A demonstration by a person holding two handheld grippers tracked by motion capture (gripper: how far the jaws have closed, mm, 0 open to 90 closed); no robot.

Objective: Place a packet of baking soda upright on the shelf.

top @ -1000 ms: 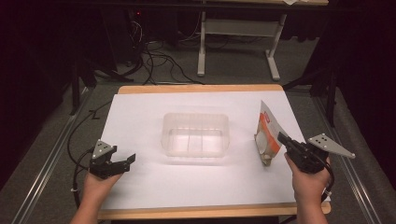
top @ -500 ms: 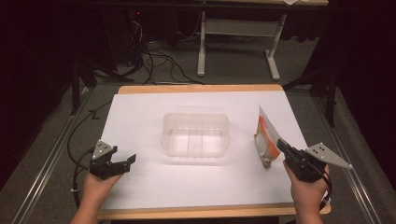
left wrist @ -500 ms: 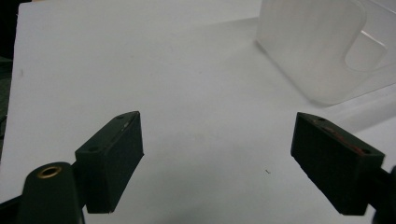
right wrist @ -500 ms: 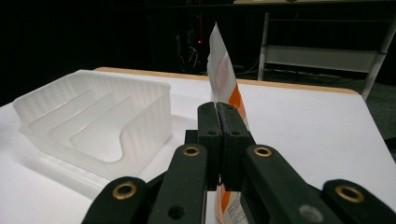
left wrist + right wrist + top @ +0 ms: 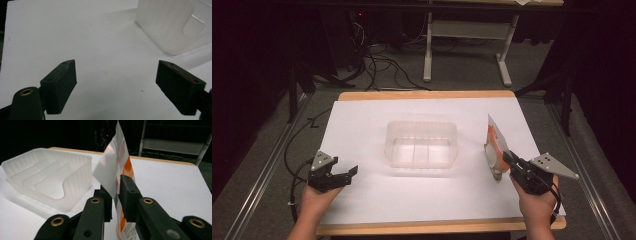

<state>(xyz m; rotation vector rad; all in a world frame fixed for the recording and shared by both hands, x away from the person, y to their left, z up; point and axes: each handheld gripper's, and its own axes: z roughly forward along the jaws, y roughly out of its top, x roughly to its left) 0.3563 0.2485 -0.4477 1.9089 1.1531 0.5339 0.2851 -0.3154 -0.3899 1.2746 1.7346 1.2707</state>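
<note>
While the clear, ribbed plastic tray (image 5: 422, 144) sits at the middle of the white-covered table (image 5: 362, 125), the white and orange flat pouch (image 5: 495, 147) stands on edge to the right of that tray, near the table's right side and apart from the tray's wall. The right gripper (image 5: 508, 159) reaches the pouch from the near right; in the right gripper view its jaws flank the pouch's lower part (image 5: 120, 187) closely, and they have just been opening slightly, so a firm pinch cannot be told. The left gripper (image 5: 346, 174) rests over the bare white cover to the near left of the tray, its jaws spread wide with nothing between them (image 5: 116, 82).
</note>
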